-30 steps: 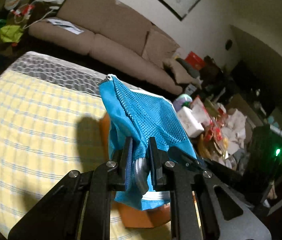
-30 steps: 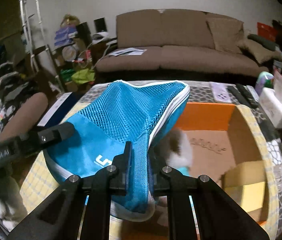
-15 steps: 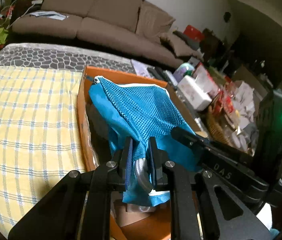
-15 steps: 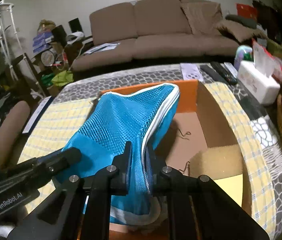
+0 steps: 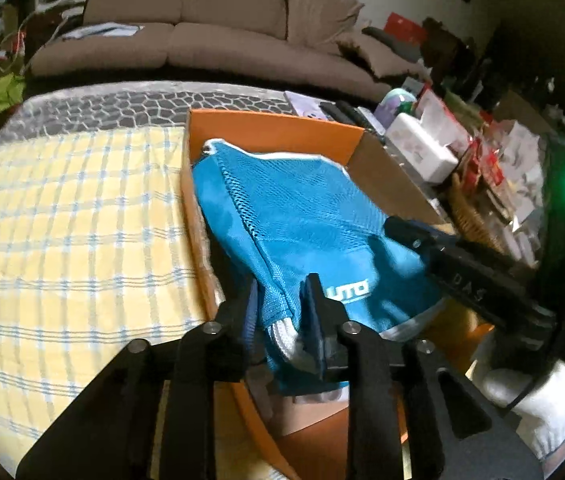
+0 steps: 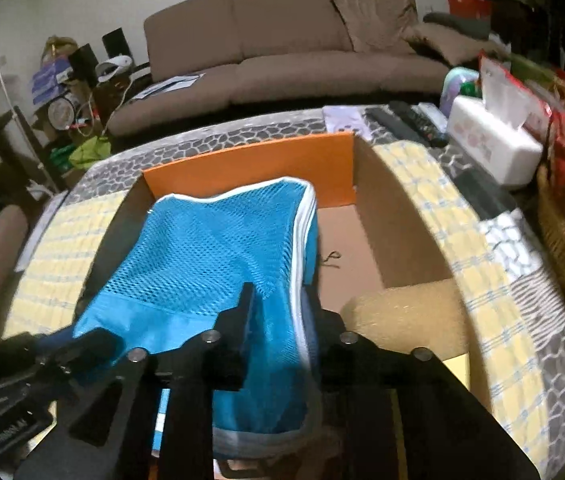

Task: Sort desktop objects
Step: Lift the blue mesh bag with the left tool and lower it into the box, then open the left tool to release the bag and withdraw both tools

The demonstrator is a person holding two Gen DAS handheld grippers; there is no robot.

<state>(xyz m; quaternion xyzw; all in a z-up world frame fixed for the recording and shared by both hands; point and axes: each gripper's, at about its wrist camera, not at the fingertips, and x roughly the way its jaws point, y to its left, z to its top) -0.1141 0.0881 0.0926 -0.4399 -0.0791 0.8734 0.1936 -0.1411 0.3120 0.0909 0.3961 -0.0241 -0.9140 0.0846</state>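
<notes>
Over the orange box (image 6: 250, 168) you had both grippers on the near edge of the blue mesh bag (image 6: 218, 248), and that is where the change came. A second earlier you were carrying the bag up in the air, above the yellow checked cloth (image 5: 62, 220), with each pair of fingers pinched hard on its hem. By this moment you had brought it across and down, so that the bag lay inside the box, along its left wall, its far end close to the back wall.

Your left gripper (image 5: 280, 312) was opening, with the white-piped hem between its fingers but no longer squeezed. Your right gripper (image 6: 278, 312) was opening too (the blue fabric ran through the gap, the pads standing off it on both sides).

I judged that to be the release: the bag's weight had passed to the box, so this item looked sorted. The fabric was limp, and a fold could have caught on a finger as you drew back. The right half of the box floor (image 6: 362, 248) stood bare for whatever came next.
</notes>
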